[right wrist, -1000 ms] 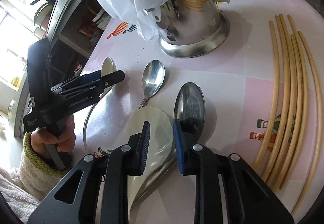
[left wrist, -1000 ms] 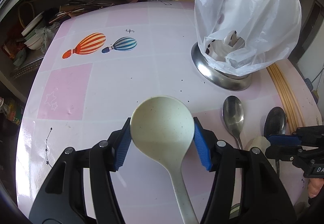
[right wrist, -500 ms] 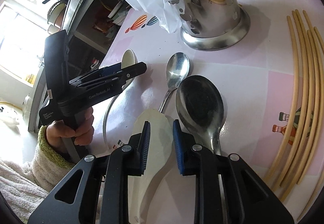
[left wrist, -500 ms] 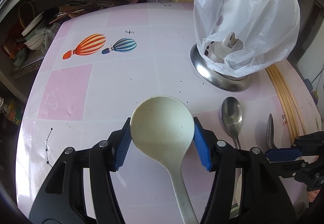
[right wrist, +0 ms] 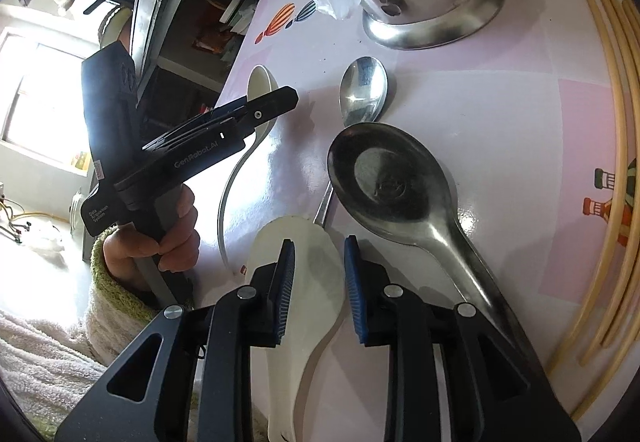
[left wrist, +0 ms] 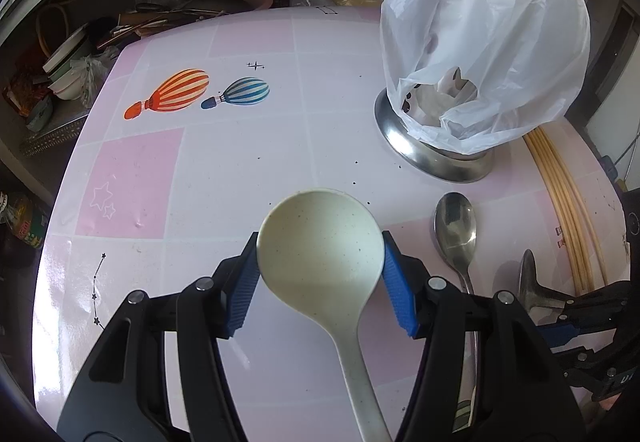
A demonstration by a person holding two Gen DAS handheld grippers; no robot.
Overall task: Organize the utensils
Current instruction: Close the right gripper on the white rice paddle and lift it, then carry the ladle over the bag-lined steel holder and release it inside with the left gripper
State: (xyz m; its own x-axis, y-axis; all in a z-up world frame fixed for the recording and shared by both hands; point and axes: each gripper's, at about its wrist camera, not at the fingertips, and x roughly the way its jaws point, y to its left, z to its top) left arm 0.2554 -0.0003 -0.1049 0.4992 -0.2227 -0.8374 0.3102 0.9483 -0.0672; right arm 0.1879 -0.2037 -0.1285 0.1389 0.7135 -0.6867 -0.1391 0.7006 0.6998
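We see the left gripper (left wrist: pixel 320 262) clamped on the bowl of a cream plastic ladle (left wrist: pixel 320 242), one blue pad on each side of the rim; we judge the hold across the widest part is meant to keep the scoop level, its handle trailing back between the fingers. In the right wrist view the same tool is borne by a hand (right wrist: pixel 160 230) in a towelling sleeve beyond the left edge of the table (right wrist: pixel 500 90).

The right gripper (right wrist: pixel 320 282) has its jaws opening. Between them we see only a flat white rice paddle (right wrist: pixel 300 282) lying on the pink tablecloth below; the pads do not press on it. Just to the right lies a large steel serving spoon (right wrist: pixel 384 178), bowl up, its handle running under the right finger.

A smaller steel spoon (left wrist: pixel 456 226) lies between that serving spoon and the perforated steel utensil holder (right wrist: pixel 432 2), which stands toward the far edge under a white plastic bag (left wrist: pixel 480 42). Bamboo chopsticks (right wrist: pixel 612 122) lie in a row along the right edge.

We take the holder as the destination, so the loose pieces lie near its base within reach of either hand.
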